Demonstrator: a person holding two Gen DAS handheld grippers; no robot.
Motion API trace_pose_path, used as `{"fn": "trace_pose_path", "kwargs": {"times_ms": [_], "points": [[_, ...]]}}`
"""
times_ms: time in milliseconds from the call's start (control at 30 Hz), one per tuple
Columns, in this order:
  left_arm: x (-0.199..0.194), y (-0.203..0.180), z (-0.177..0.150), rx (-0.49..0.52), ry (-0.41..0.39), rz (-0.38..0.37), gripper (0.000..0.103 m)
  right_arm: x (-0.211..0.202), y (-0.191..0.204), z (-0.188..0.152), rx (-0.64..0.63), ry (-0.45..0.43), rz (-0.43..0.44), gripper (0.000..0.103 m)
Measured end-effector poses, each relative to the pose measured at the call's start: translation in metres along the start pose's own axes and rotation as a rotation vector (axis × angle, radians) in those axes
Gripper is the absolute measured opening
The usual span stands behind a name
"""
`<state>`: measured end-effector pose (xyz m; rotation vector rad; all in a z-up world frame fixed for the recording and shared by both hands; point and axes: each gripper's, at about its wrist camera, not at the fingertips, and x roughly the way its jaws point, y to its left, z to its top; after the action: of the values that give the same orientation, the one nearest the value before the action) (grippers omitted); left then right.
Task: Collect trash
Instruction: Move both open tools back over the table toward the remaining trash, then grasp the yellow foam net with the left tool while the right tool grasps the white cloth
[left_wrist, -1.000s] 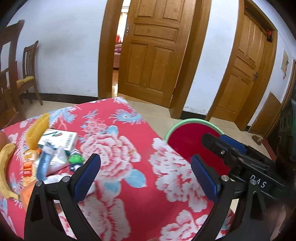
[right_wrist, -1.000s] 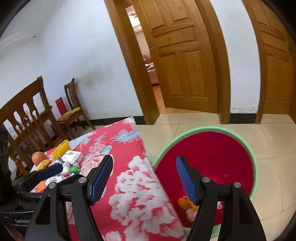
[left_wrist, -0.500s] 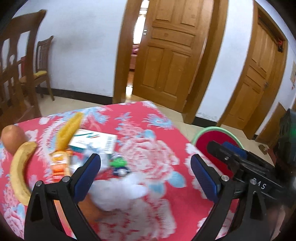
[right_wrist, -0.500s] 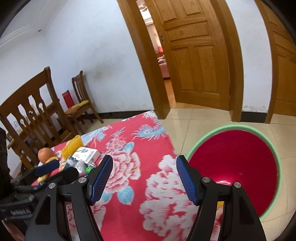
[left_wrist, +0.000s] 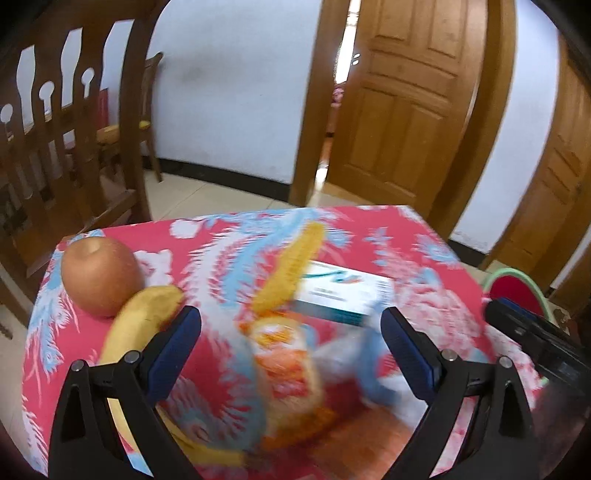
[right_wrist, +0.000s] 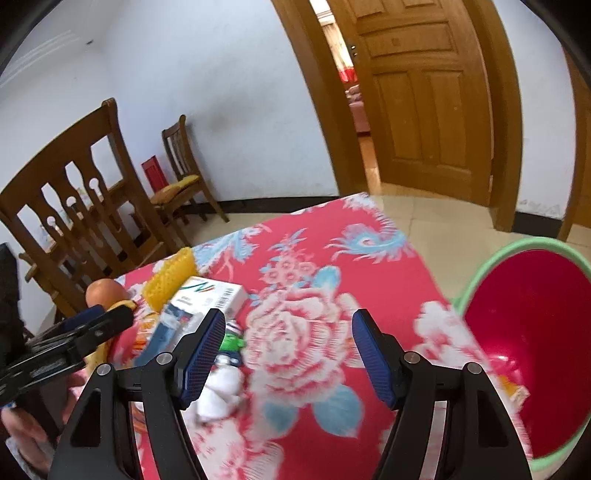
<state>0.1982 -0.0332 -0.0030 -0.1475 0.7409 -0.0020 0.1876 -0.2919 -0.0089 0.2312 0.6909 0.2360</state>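
Note:
Trash lies in a heap on the red floral tablecloth: an orange snack wrapper, a white box, a yellow corn-shaped piece, a blue packet and crumpled white tissue. My left gripper hovers open over the wrapper, nothing between its pads. My right gripper is open above the cloth, beside the tissue and a small green item. The red bin with a green rim stands off the table's right edge, some scraps at its bottom.
An apple and a banana lie at the table's left end. Wooden chairs stand behind the table on the left. Wooden doors and tiled floor lie beyond the far edge.
Both grippers have swung left, away from the bin and toward the trash heap. The bin has slid to the right edge of both views. Both stay open.

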Motion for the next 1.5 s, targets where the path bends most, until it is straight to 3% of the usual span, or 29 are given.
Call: {"fn": "trace_pose_path", "kwargs": {"times_ms": [167, 233, 267, 300, 333, 367, 400, 733, 967, 1367, 1467, 1500], "points": [[0.034, 0.011, 0.007, 0.005, 0.056, 0.048, 0.096, 0.015, 0.012, 0.0, 0.012, 0.02, 0.035, 0.073], [0.041, 0.011, 0.007, -0.001, 0.061, 0.04, 0.088, 0.023, 0.015, -0.002, 0.013, 0.035, 0.04, 0.073], [0.042, 0.011, 0.007, -0.009, 0.062, 0.03, 0.074, 0.027, 0.016, -0.002, 0.015, 0.042, 0.038, 0.073], [0.042, 0.013, 0.006, -0.025, 0.049, 0.021, 0.052, 0.031, 0.016, -0.003, 0.02, 0.05, 0.037, 0.073], [0.041, 0.015, 0.006, -0.036, 0.035, 0.02, 0.04, 0.034, 0.016, -0.004, 0.028, 0.059, 0.042, 0.073], [0.039, 0.017, 0.006, -0.053, 0.023, 0.01, 0.017, 0.037, 0.016, -0.004, 0.036, 0.071, 0.05, 0.073], [0.038, 0.02, 0.006, -0.07, 0.018, -0.007, 0.009, 0.04, 0.016, -0.004, 0.039, 0.082, 0.054, 0.073], [-0.019, 0.03, 0.007, -0.13, -0.039, -0.147, 0.007, 0.043, 0.028, -0.009, 0.038, 0.15, 0.093, 0.073], [-0.059, 0.025, -0.004, -0.097, -0.074, -0.133, 0.007, 0.03, 0.041, -0.013, 0.009, 0.154, 0.111, 0.073], [-0.086, 0.034, -0.017, -0.109, -0.101, -0.085, 0.008, 0.031, 0.057, -0.043, -0.021, 0.21, 0.148, 0.072], [-0.094, 0.037, -0.016, -0.109, -0.115, -0.078, 0.008, 0.033, 0.055, -0.046, -0.007, 0.219, 0.198, 0.035], [-0.096, 0.039, -0.014, -0.113, -0.12, -0.079, 0.008, 0.032, 0.055, -0.046, -0.006, 0.217, 0.198, 0.033]]}}
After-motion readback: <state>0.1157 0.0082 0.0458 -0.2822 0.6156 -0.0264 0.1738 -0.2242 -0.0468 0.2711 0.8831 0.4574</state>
